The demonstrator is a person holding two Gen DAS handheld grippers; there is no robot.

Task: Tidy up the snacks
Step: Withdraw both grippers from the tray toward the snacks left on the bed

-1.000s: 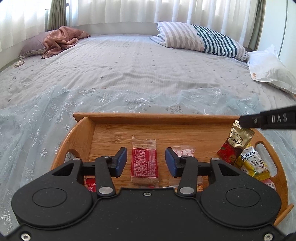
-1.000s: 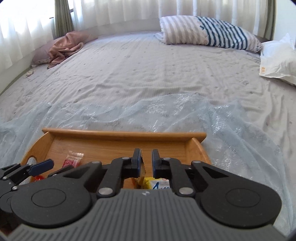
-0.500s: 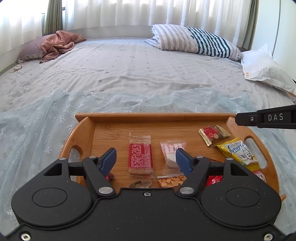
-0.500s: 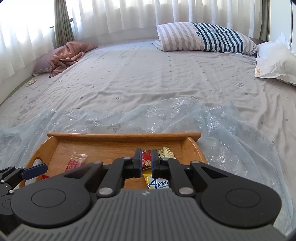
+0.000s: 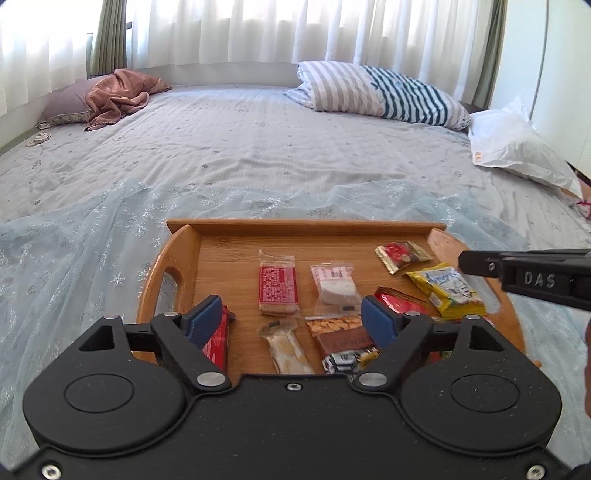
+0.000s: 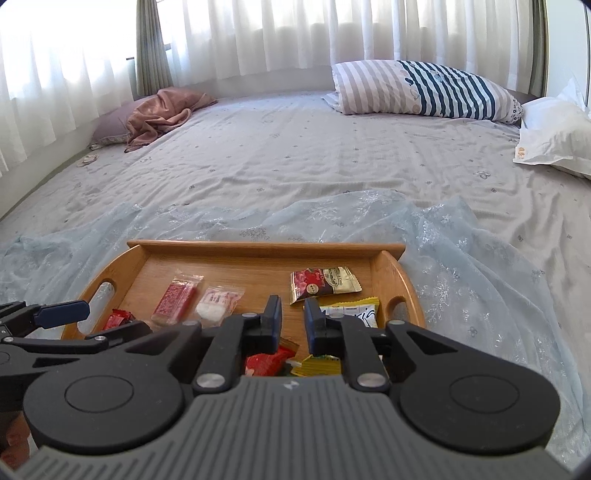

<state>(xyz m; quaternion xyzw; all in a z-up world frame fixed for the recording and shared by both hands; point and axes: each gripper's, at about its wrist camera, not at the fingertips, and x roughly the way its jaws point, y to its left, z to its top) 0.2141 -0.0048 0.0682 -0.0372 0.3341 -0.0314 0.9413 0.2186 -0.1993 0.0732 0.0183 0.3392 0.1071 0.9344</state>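
Snacks lie spread over a wooden tray (image 5: pixel 173 254) that sits on a pale blue gauzy cloth (image 5: pixel 74 251) on the bed (image 5: pixel 240 147). Nearest the lens in the left wrist view, the left tongs (image 5: pixel 293 315) stand wide, having just been opening, with nothing pressed between the blue pads. Between and under them at lower centre lie a pale wafer bar (image 5: pixel 288 347), a clear bag of orange crackers (image 5: pixel 338 326) and a small black-and-white sweet (image 5: pixel 345 360); a red packet (image 5: pixel 216 341) shows beside the left pad. Farther up the tray are a red-printed bar in clear wrap (image 5: pixel 277 286), its writing too small to read, and a clear packet with a white sweet (image 5: pixel 334 282). To the right, a yellow packet (image 5: pixel 448 286) has blue script that cannot be read here. Above it lies a red and gold sachet (image 5: pixel 402 254), its label too small to read. From the right edge the right tongs (image 6: pixel 292 319) reach in, the arm marked "DAS"; in their own view the jaws stand at a narrow gap, just opened, holding nothing. At the top of the frame rest a striped pillow (image 5: pixel 376 92), a white pillow (image 5: pixel 517 147) and a pink blanket (image 5: pixel 118 92) under white curtains (image 5: pixel 295 29)
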